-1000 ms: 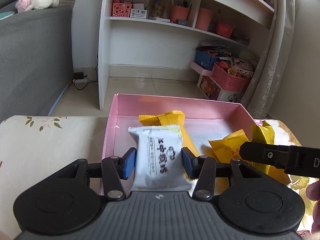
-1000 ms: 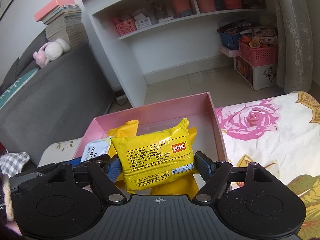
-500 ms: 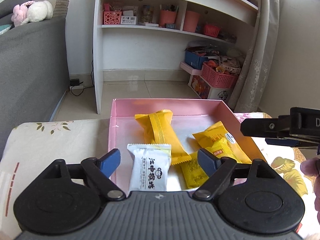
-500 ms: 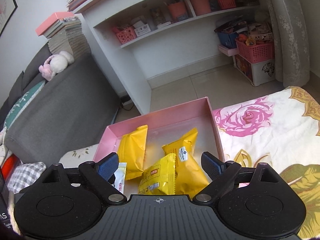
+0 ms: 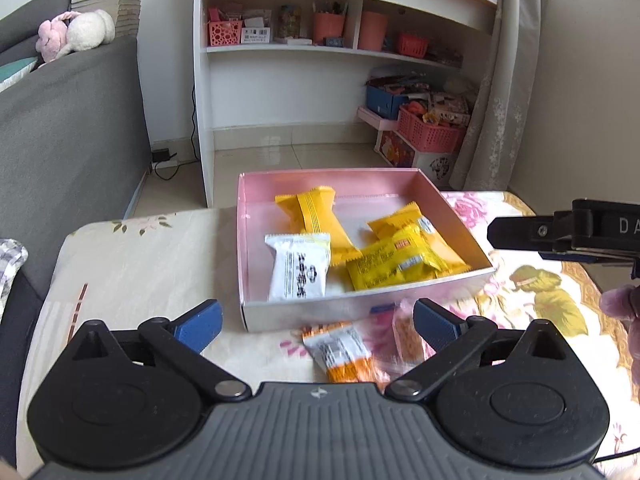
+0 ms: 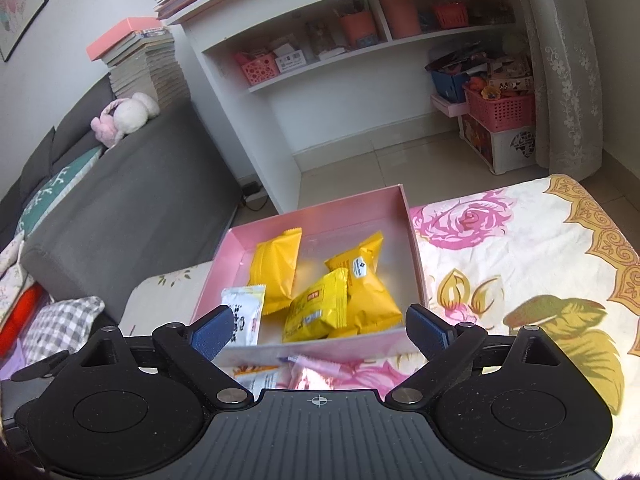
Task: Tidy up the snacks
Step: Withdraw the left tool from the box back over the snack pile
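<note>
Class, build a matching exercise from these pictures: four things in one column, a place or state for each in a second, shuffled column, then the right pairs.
1. white packet
2. orange-and-white packet
3. left tongs
4. plush toy

A. open, holding nothing
B. on top of the grey sofa
C. inside the pink box, at its left side
D. on the floral cloth, outside the box

Pairs: 1-C, 2-D, 3-A, 4-B

"DA" on right hand-held gripper [image 5: 568,236]
</note>
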Action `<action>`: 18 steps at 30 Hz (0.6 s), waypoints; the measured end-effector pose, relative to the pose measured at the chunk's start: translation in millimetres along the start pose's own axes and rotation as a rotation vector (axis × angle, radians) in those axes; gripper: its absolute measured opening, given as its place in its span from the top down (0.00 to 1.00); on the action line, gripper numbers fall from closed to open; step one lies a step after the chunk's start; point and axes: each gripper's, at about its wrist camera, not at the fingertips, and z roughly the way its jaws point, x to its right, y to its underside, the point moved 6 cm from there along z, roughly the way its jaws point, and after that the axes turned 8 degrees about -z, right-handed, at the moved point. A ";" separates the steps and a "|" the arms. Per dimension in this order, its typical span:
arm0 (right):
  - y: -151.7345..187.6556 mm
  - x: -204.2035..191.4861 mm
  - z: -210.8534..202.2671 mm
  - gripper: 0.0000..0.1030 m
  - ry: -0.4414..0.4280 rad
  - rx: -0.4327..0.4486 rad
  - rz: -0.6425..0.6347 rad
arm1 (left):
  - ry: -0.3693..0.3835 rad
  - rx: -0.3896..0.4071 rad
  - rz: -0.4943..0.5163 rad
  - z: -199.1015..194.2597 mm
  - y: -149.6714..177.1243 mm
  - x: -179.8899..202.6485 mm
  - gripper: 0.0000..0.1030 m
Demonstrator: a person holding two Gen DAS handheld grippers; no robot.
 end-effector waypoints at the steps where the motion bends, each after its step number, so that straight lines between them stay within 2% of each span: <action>1: 2.7 -1.0 -3.4 0.08 -0.005 0.001 -0.002 | -0.002 -0.005 0.004 -3.4 3.6 0.1 0.01; 11: 37.5 -8.8 -27.4 0.07 -0.039 -0.004 -0.043 | 0.022 -0.023 0.023 -31.1 43.1 -12.2 0.00; 18: 58.4 -8.7 -36.8 0.07 -0.017 -0.012 -0.135 | -0.021 -0.060 0.075 -34.7 70.3 -24.6 0.00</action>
